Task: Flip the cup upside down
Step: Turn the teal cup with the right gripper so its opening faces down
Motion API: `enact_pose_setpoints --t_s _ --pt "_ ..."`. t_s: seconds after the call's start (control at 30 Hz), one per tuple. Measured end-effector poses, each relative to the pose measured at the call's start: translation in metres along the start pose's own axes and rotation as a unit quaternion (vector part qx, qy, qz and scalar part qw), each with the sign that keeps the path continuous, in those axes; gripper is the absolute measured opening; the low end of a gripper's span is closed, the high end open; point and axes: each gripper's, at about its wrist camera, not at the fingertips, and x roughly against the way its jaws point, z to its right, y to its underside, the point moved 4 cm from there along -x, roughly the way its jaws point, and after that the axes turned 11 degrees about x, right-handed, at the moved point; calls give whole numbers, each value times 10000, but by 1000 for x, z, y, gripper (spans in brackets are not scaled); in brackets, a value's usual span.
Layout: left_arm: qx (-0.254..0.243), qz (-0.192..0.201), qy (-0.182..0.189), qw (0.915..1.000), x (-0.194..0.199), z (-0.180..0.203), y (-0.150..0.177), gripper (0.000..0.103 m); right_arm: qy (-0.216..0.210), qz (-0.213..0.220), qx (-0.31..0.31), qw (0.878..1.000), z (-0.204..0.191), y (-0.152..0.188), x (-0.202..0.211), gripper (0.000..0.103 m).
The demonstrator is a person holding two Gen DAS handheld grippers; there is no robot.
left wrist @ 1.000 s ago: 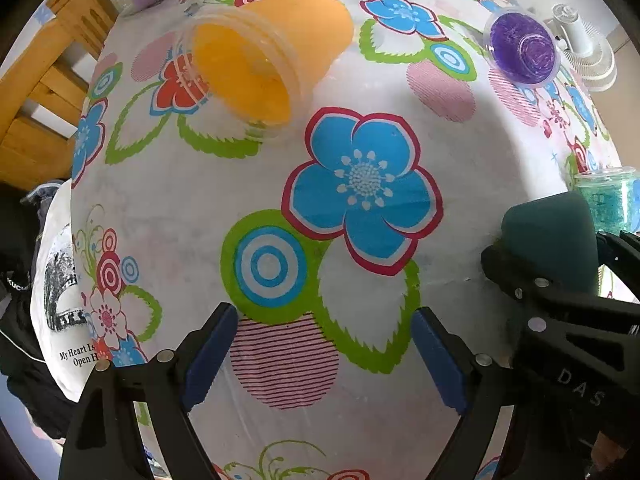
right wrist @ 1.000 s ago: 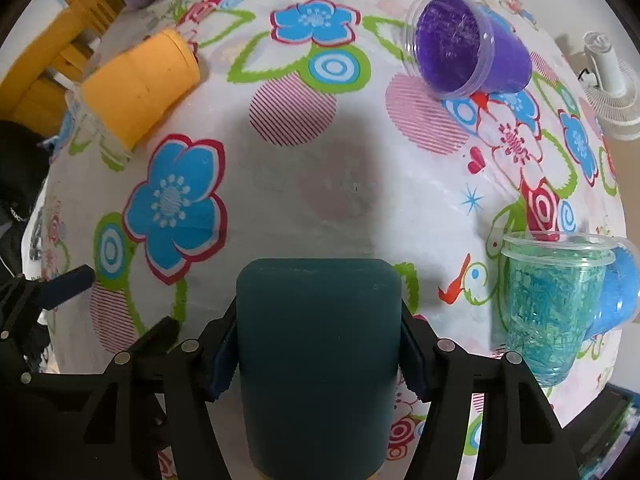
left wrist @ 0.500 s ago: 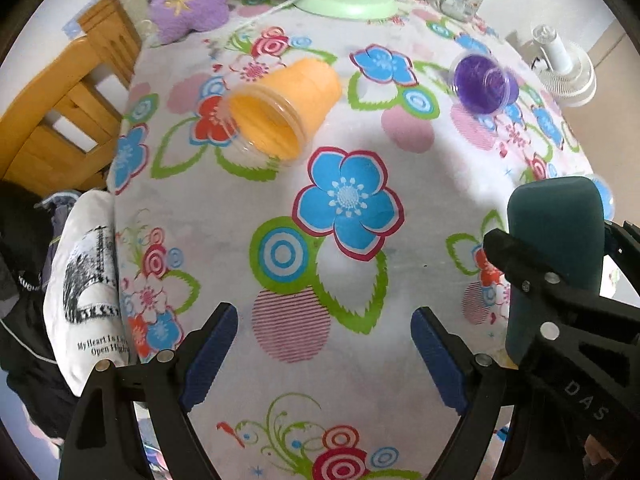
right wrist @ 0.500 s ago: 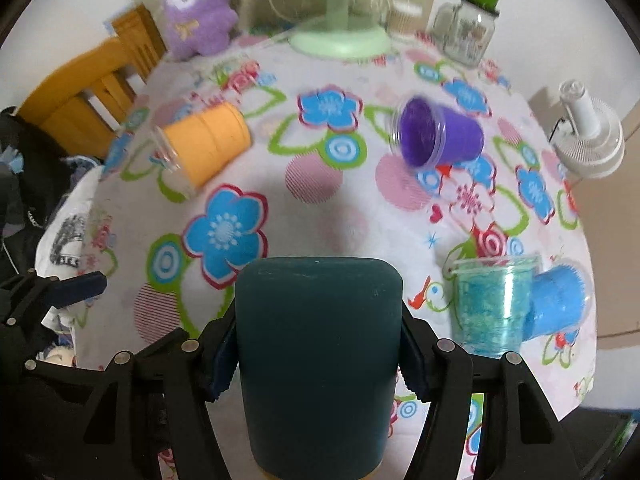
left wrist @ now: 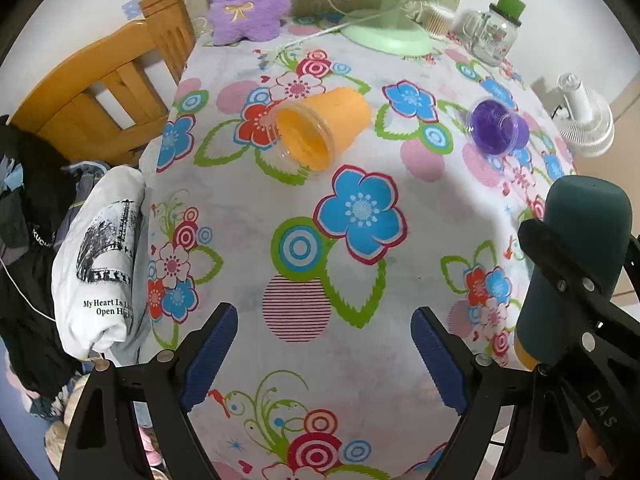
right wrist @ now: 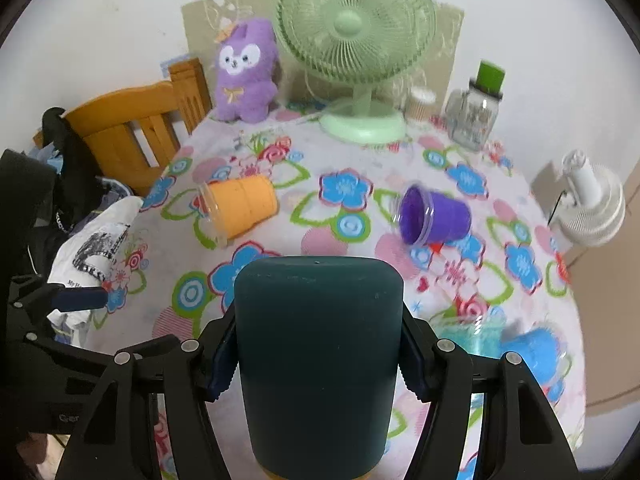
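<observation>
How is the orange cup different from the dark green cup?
The orange cup lies on its side on the flowery tablecloth; the dark green cup is held with its closed end pointing away from the camera. Nothing touches the orange cup, while the right tool squeezes the dark green one. Both are cups that narrow toward the bottom.

Soft, even indoor light is seen in both views, with strong fisheye bending at the rims.

The floral worktop (left wrist: 248, 216) is lit brightly with no glare, and only faint shadows are cast beside the orange cup (left wrist: 320, 134). Motion blur is noted in the right wrist view, worst on the blue cups (right wrist: 504, 344) and purple cup (right wrist: 434, 220). Black vignetting is found in every corner; the left wrist view is sharper.
</observation>
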Motion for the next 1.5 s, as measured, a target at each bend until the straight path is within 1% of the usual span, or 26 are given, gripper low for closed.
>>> enact_pose_setpoints --t_s 0.13,0.3,0.37,0.5,0.6,0.7,0.87,1.0,1.13,1.23,1.37,1.5 --pt "134 155 80 9998 9 2 1 90 44 349 140 9993 2 -6 12 68" --pt "159 392 -69 9991 7 -1 4 90 232 824 468 9952 -1 -8 17 68" --pt "159 429 -116 9989 1 -3 5 90 221 964 521 9937 -3 -5 12 68" --pt "266 400 -136 9988 -14 -9 10 90 116 1203 480 9915 -3 2 1 68" --pt "501 414 -56 9979 -23 -12 10 90 187 1318 411 9902 -2 4 -11 69" --pt "548 400 9 9977 -32 -10 9 90 262 1408 213 9895 3 3 -25 69" --pt "539 432 -49 9976 -44 -10 6 90 379 1869 -44 9816 8 -4 -35 69" --pt "483 464 -109 9977 -50 -10 6 90 476 1862 -204 9812 7 -3 -48 69" --pt "406 457 -237 9978 -57 -12 5 90 364 1577 -198 9866 1 0 -66 69" --pt "393 410 -260 9980 -61 -14 7 90 182 1362 -227 9903 -4 9 -76 69" --pt "324 360 -320 9983 -63 -15 8 90 224 1369 -111 9903 -10 17 -71 69" --pt "288 269 -299 9988 -64 -16 12 90 38 1155 -259 9930 -9 24 -72 70"
